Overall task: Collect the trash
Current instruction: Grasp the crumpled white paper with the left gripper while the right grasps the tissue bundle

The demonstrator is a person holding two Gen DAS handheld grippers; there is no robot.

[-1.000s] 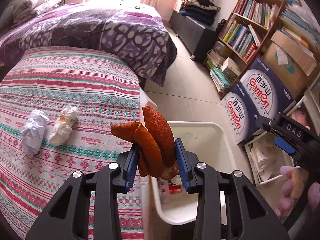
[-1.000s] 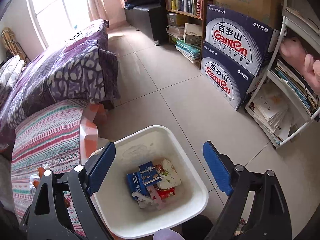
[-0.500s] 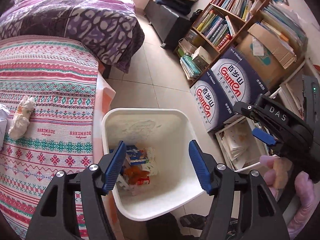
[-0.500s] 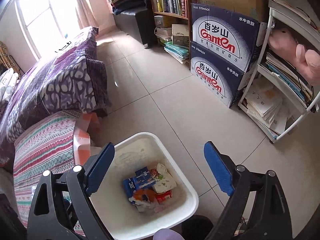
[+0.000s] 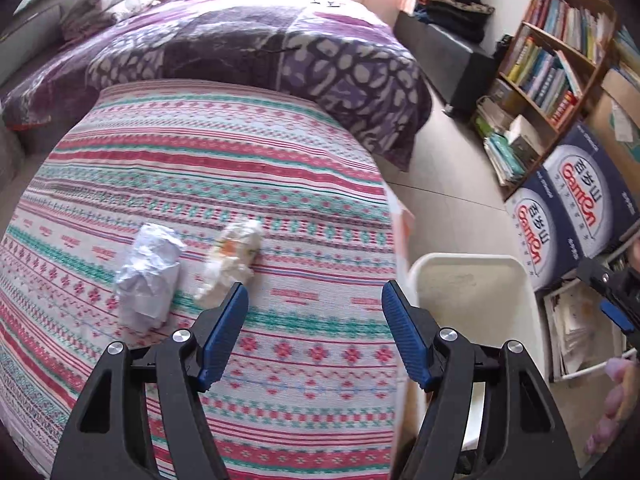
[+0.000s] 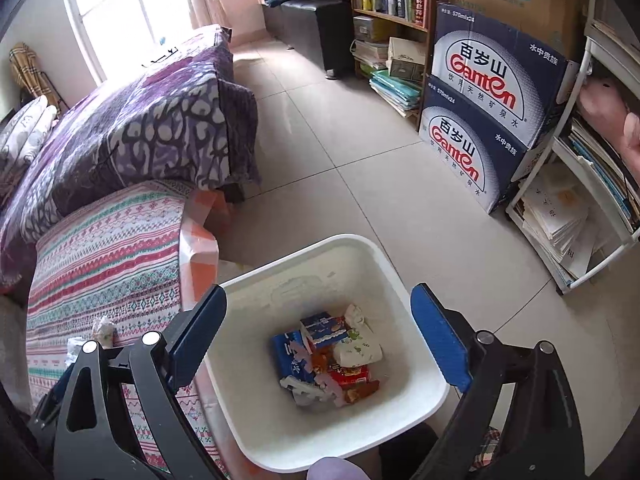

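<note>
My left gripper (image 5: 314,296) is open and empty above the striped patterned cloth (image 5: 240,184). A crumpled white paper ball (image 5: 148,276) and a crumpled printed wrapper (image 5: 232,260) lie on the cloth just left of its left finger. The white trash bin (image 5: 468,280) stands on the floor to the right. My right gripper (image 6: 318,316) is open and empty above the bin (image 6: 416,404), which holds blue cartons, wrappers and orange peel (image 6: 332,360). The left gripper's body shows at the lower left of the right wrist view (image 6: 48,408).
A purple bed (image 5: 248,48) lies beyond the cloth. Stacked blue water boxes (image 6: 488,108), a bookshelf (image 5: 560,52) and a white rack with papers (image 6: 576,216) line the right side. Tiled floor (image 6: 344,168) lies between the bed and the boxes.
My left gripper opened and dropped the orange peel into the bin, then swung left over the cloth toward the crumpled items. The right gripper stayed open above the bin.
</note>
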